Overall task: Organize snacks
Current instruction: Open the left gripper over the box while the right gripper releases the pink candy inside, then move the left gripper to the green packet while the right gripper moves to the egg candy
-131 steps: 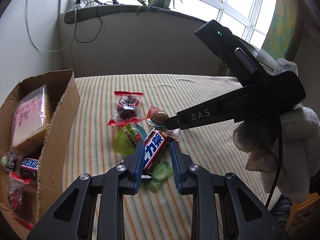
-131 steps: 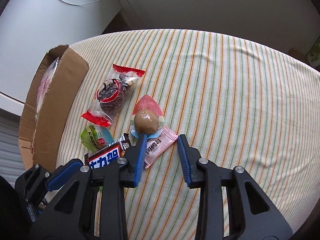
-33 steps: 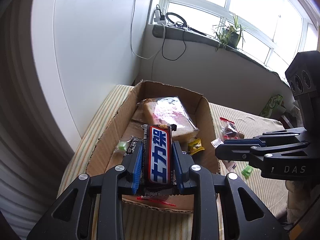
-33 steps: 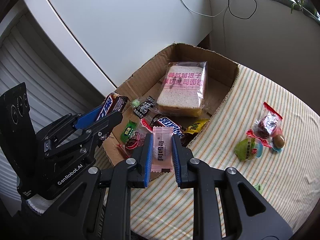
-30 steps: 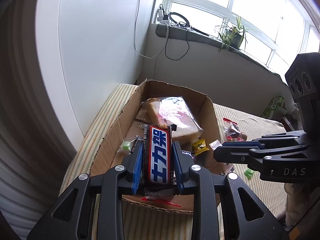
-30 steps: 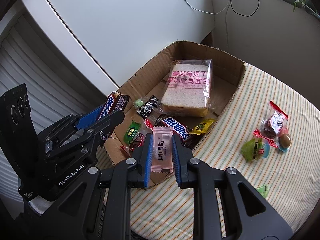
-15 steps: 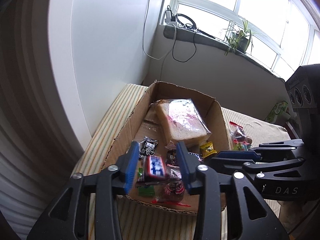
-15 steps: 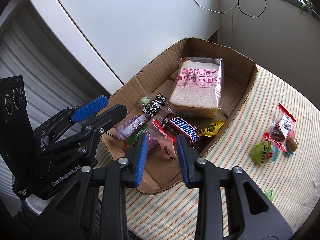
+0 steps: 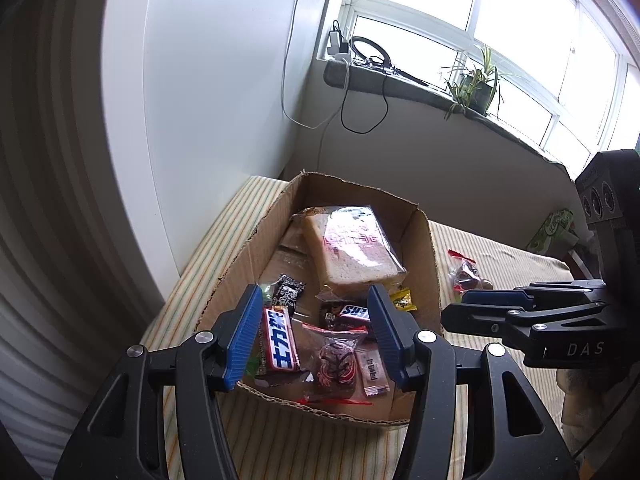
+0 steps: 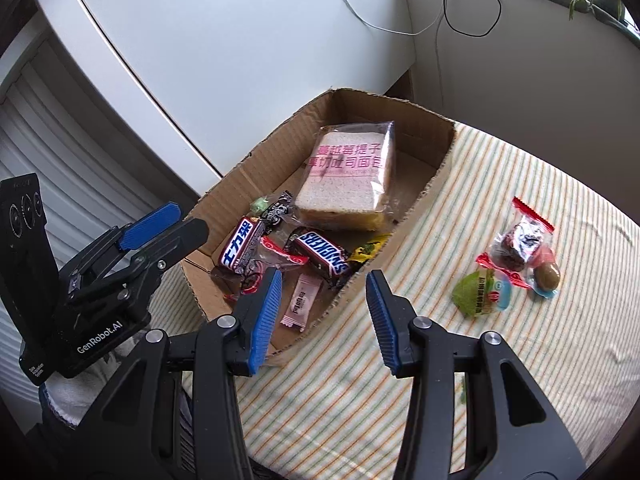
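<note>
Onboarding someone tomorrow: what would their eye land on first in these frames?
Probably the cardboard box at the striped table's left edge, packed with a bagged bread slice and candy bars. Both the left gripper and right gripper hang open and empty above its near end. A few wrapped snacks lie outside, right of the box.

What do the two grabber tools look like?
Both are black plastic. The left gripper and the right gripper each have two fingers with ribbed blue pads and silver screws. White lettering reads GenRobot.AI on the left and DAS on the right. White fabric shows beneath both.
</note>
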{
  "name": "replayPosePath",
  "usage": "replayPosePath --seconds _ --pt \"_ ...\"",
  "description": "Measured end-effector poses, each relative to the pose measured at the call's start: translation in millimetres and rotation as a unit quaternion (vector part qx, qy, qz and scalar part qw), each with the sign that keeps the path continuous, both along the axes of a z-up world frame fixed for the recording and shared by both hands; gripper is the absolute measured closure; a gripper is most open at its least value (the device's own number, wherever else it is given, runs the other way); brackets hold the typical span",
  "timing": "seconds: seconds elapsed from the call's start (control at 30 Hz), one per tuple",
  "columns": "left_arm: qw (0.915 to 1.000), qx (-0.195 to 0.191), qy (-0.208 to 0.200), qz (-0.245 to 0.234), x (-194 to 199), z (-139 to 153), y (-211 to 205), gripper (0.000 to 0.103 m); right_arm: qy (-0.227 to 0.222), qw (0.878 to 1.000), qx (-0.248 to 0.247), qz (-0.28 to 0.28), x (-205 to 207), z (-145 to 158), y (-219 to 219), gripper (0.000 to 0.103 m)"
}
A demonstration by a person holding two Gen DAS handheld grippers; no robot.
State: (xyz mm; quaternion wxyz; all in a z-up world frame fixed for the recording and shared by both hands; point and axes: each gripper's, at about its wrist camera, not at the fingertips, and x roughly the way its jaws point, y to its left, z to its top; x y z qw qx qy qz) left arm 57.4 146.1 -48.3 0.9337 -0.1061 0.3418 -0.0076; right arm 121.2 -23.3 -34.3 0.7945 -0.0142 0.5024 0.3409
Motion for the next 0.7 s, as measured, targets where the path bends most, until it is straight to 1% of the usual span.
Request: replayPosePath --seconds 0.17,0.43,0.57,0.7 --pt "0.9998 0.0 -0.009 -0.017 -6 6 -19 0.049 -0.007 1.0 -0.001 -0.022 6 3 -41 0.057" --pt "0.9974 0.004 -0.019 -0.069 -12 13 -72 0.049 -0.015 0.997 -0.005 -0.079 22 1 -122 0.057" --pt "0.9946 0.001 -0.013 -0.103 -12 9 -101 0.049 -0.023 0.995 -0.021 -0.094 29 -8 -152 0.057" --pt "0.9906 -0.004 0.003 -0.137 -5 0 -127 0.049 -0.019 0.995 -0.026 -0.098 39 -20 -171 0.057"
